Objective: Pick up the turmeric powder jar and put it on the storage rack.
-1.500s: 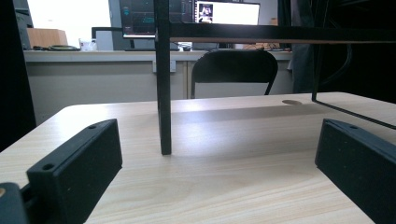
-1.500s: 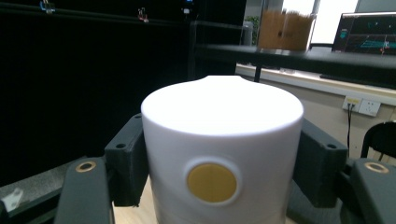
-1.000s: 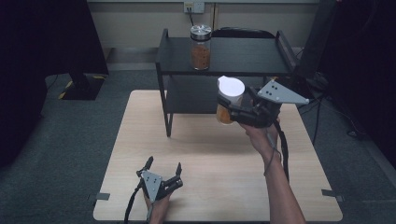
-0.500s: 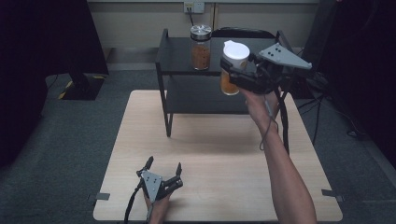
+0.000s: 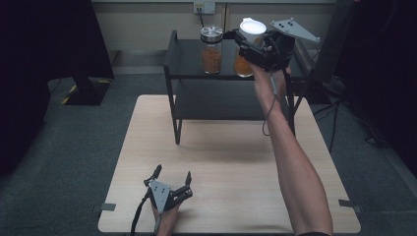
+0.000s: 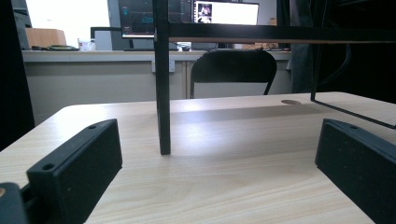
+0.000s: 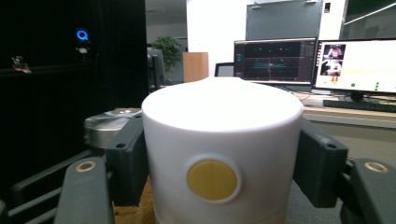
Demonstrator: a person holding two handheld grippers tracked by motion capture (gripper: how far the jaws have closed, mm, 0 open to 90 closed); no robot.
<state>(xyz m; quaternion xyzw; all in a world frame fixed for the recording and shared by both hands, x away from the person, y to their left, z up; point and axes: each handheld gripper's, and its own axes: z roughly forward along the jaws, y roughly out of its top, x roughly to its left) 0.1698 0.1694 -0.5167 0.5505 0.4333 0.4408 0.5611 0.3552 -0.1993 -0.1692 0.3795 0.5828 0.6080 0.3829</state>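
Observation:
My right gripper is shut on the white lid of a jar with orange contents. It holds the jar upright over the right part of the black rack's top shelf. In the right gripper view the white lid with its yellow dot sits between both black jaws. A second jar, silver-lidded and orange inside, stands on the same shelf just left of the held one; its lid shows behind my left jaw. My left gripper lies open and empty on the wooden table near the front edge.
The black two-level rack stands on the far half of the table, one leg straight ahead of my left gripper. A black chair and monitors stand beyond the table. Dark equipment stands to either side of it.
My right gripper has carried the white-lidded jar up and away from me, from in front of the lower shelf to top-shelf height beside the silver-lidded jar. The left gripper has stayed put.

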